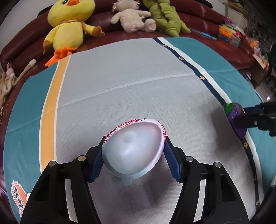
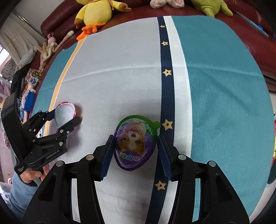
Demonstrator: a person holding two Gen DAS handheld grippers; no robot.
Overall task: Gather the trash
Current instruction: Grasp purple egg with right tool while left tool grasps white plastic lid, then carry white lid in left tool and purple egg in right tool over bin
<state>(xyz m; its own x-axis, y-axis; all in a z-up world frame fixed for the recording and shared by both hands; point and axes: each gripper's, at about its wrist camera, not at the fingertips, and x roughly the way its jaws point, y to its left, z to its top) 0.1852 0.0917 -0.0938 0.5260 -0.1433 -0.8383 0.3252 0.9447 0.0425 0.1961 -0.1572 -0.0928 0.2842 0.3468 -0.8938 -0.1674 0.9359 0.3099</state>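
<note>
Plush toys, a yellow duck point(image 1: 69, 25) among them, line a dark red sofa point(image 1: 198, 15) behind a surface draped in a teal, grey and orange-striped cloth point(image 1: 129, 86), where a person holding two grippers gathers egg-shaped snack packaging. Between the left gripper's point(image 1: 135, 151) blue ribbed fingers point(image 1: 96, 165) sits a white plastic half-egg shell point(image 1: 133, 149), hollow side hidden, its red-printed foil rim pointing away from the fingers; both pads appear to meet its flanks, so the grip looks just made, though how firmly cannot be told. Between the right gripper's point(image 2: 135, 151) fingers lies a purple egg pack point(image 2: 135, 143) printed with a dog's face, resting on the cloth just beside a navy star-dotted stripe point(image 2: 166, 72); the pads stand close on either side, the left one seemingly touching, the right one showing a thin gap, so contact there cannot be confirmed. Both pieces look light, thin-walled and smooth, likely to flex or squirt free under a hard squeeze; the widest part of each egg, squarely across its sides, seems the safest place to hold.
</note>
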